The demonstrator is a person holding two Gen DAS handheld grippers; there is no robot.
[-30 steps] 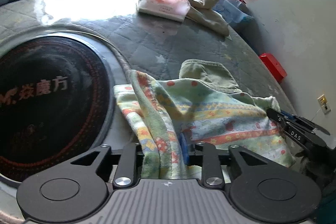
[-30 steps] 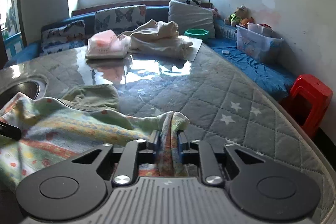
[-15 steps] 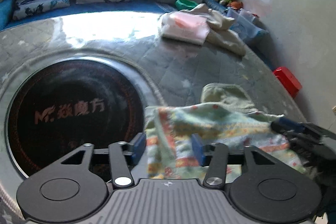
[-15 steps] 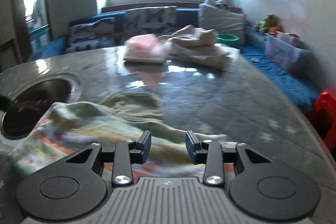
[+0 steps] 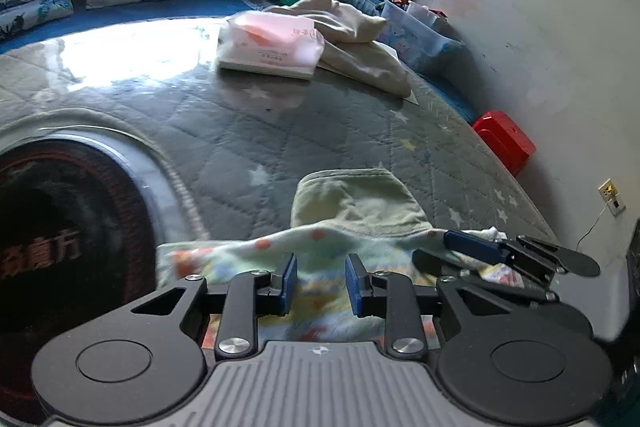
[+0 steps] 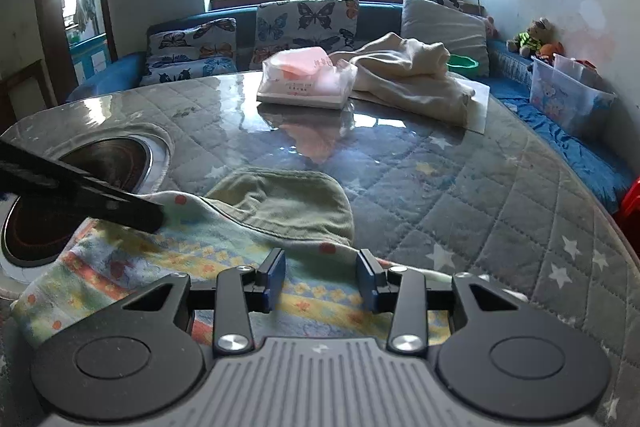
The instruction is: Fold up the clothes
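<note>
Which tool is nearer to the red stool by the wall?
The right. The right tool is over the patterned cloth on the side toward the red stool; the left tool is by the dark round inset.

The patterned garment (image 6: 132, 267) runs under both grippers' bodies, its near edge hidden; the table's round inset (image 5: 60, 227) is cut off leftward.

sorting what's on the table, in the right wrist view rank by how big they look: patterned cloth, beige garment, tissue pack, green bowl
1. patterned cloth, though nearest the camera
2. beige garment
3. tissue pack
4. green bowl, partly hidden
</note>
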